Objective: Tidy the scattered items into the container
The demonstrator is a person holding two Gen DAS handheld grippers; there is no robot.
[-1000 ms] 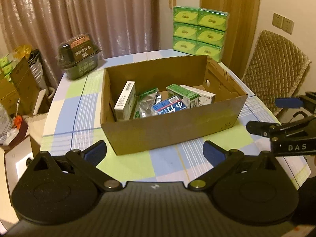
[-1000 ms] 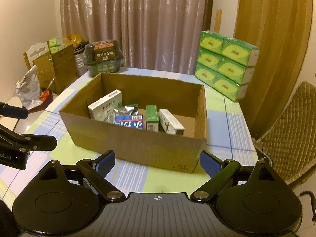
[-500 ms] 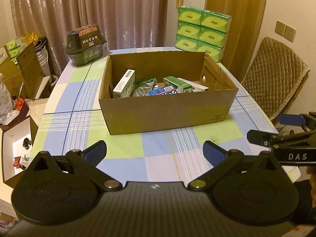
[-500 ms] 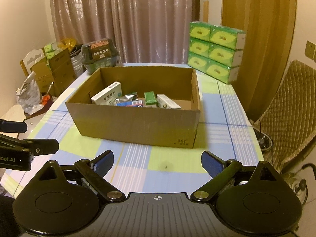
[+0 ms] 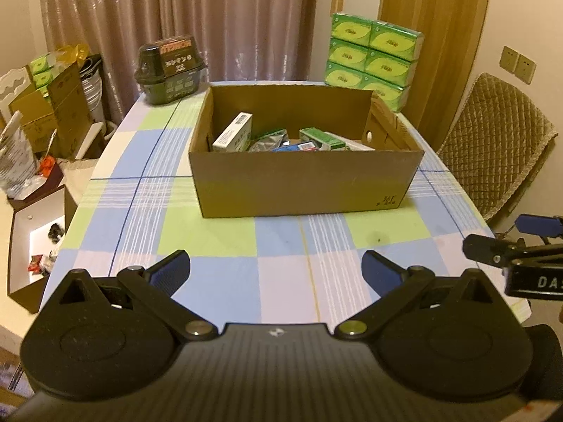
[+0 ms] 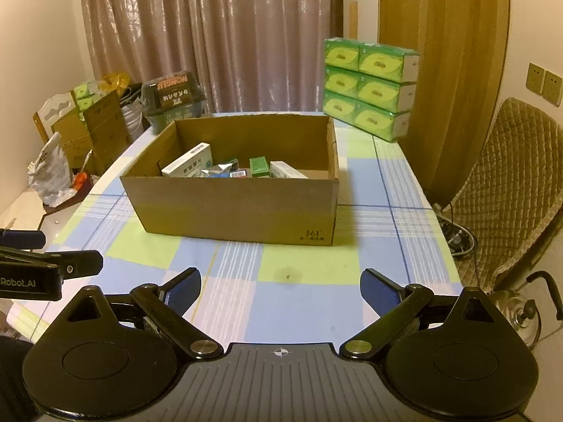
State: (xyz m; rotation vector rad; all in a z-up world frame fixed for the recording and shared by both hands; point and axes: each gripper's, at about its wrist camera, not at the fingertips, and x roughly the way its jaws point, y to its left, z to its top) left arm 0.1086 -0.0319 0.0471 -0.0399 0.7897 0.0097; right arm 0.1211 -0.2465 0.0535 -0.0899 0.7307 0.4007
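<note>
Both the left claw (image 5: 276, 269) and right claw (image 6: 280, 288) gape wide and empty over bare tablecloth (image 6: 306, 311), well short of the cardboard box (image 6: 235, 207).

Drawn curtains (image 5: 176, 17), quilted chair (image 5: 492, 140)

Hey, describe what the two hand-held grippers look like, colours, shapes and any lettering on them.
Both look alike. The left hand-held gripper has a ribbed black body, two round black discs, black linkage arms with silver pivot pins, and blue finger pads. The right hand-held gripper matches, with a small crosshair mark on its body. Seen side-on, white lettering reads "DAS" on the right one and "Robot.AI" on the left one. No cables or sleeves are visible.
</note>
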